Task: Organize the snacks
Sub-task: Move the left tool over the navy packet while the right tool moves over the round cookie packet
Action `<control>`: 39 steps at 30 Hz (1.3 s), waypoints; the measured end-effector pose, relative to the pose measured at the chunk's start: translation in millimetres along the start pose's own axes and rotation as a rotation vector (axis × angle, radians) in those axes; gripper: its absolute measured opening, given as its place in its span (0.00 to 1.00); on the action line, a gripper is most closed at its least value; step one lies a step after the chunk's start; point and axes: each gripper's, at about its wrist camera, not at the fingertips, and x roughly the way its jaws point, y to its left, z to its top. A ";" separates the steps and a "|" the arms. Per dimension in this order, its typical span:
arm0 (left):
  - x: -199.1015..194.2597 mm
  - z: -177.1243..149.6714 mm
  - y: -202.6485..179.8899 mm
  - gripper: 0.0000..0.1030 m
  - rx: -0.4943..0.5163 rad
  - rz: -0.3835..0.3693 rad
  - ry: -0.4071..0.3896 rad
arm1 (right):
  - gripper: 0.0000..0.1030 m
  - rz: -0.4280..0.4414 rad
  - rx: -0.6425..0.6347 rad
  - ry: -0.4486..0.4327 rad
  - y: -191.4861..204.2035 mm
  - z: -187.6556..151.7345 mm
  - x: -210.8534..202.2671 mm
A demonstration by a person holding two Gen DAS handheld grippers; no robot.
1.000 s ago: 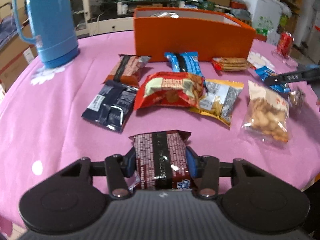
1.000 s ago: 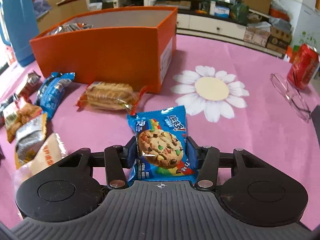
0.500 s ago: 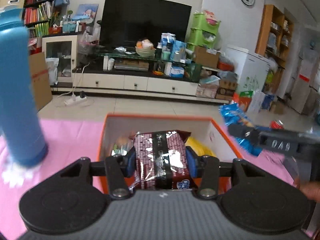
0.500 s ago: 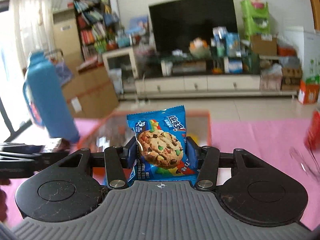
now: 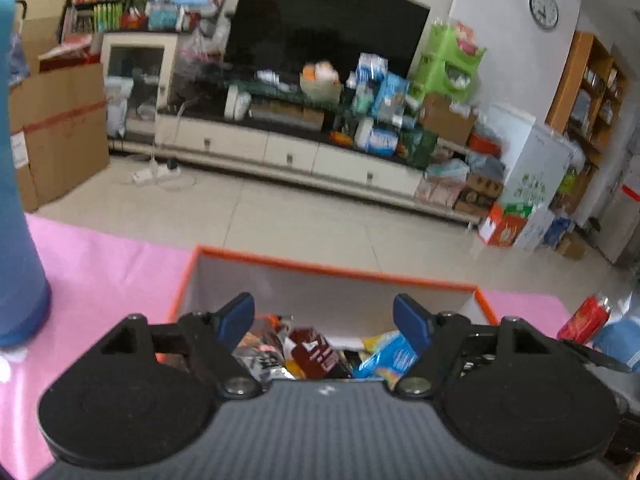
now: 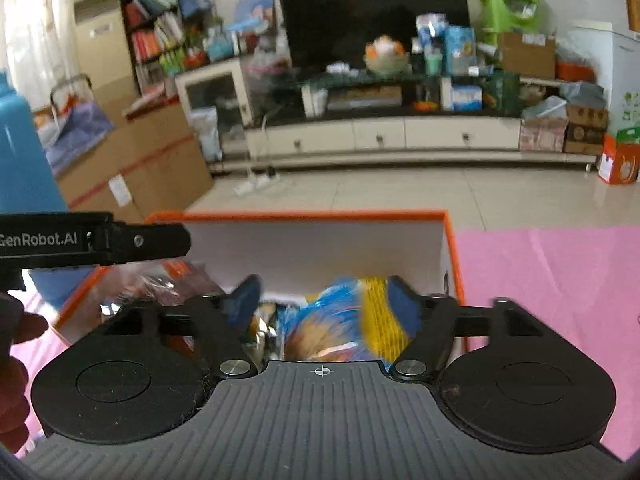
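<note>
Both grippers are hovering over the orange box [image 5: 328,268], which sits on the pink-covered desk [image 5: 104,256]. The left gripper [image 5: 324,318] is spread wide and empty above the dark red packet [image 5: 316,354] lying inside. The right gripper [image 6: 322,304] is also parted, with the blue cookie packet [image 6: 320,320], blurred, apparently dropping in. This looks like the release step; next, each should be going for another snack outside the box.

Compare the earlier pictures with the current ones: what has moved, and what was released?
Both packets were let go. The left hand-held gripper opened and its dark red packet now lies in the orange box. The right hand-held gripper opened too; the blue cookie packet, blurred, is dropping into the box. Both grippers stayed over the box, and the blue flask stayed beside it.
</note>
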 end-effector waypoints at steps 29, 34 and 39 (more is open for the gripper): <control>-165.9 -175.0 51.6 0.99 0.243 0.231 0.121 | 0.89 -0.094 0.307 0.067 -74.3 -164.2 -190.2; -144.8 -168.8 75.9 0.99 0.413 0.128 0.231 | 0.89 -0.025 0.372 0.103 -81.1 -160.2 -177.4; -112.2 -163.9 95.1 0.90 0.504 -0.016 0.357 | 0.89 -0.005 0.329 0.121 -71.1 -155.5 -169.6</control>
